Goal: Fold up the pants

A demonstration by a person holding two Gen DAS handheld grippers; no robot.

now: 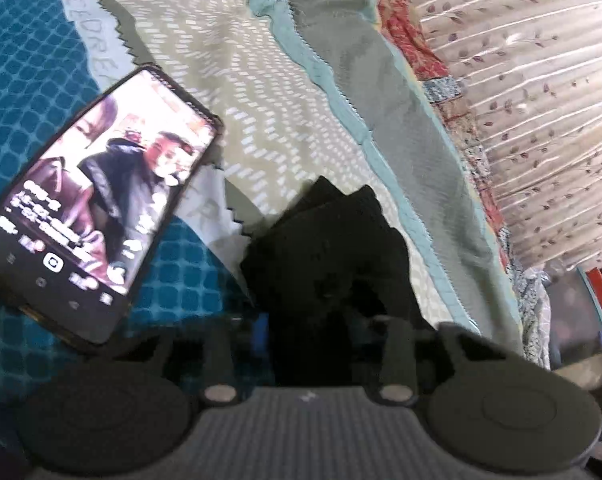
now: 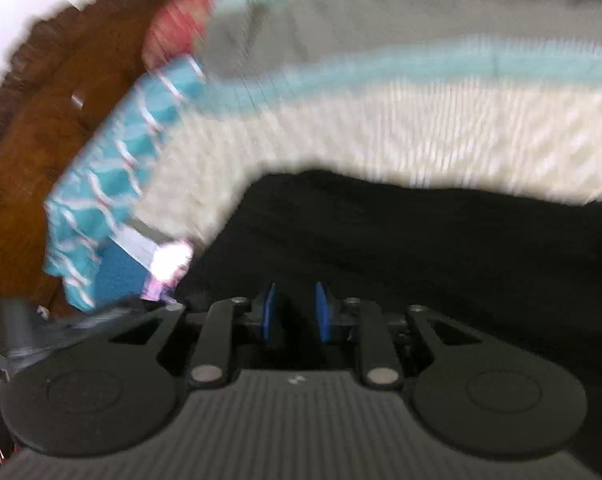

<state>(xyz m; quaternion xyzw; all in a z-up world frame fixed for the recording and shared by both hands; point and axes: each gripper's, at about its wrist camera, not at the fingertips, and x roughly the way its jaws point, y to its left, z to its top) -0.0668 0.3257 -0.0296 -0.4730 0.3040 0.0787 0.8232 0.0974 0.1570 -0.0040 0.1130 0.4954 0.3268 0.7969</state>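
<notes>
**Black pants bunched in the left tool on the bed**

The left tool is closed on a bunch of the black pants. The dark cloth fills the gap between its fingers and sticks up in front of it. A phone with a lit screen lies just to the left, on the blue checked part of the bed cover. A flowery curtain hangs on the far right.

The right tool has a narrow gap between its blue pads, and nothing seems to be between them, though this view is blurry. The pants lie spread on the bed in front of it. A brown wooden headboard is on the left.
</notes>
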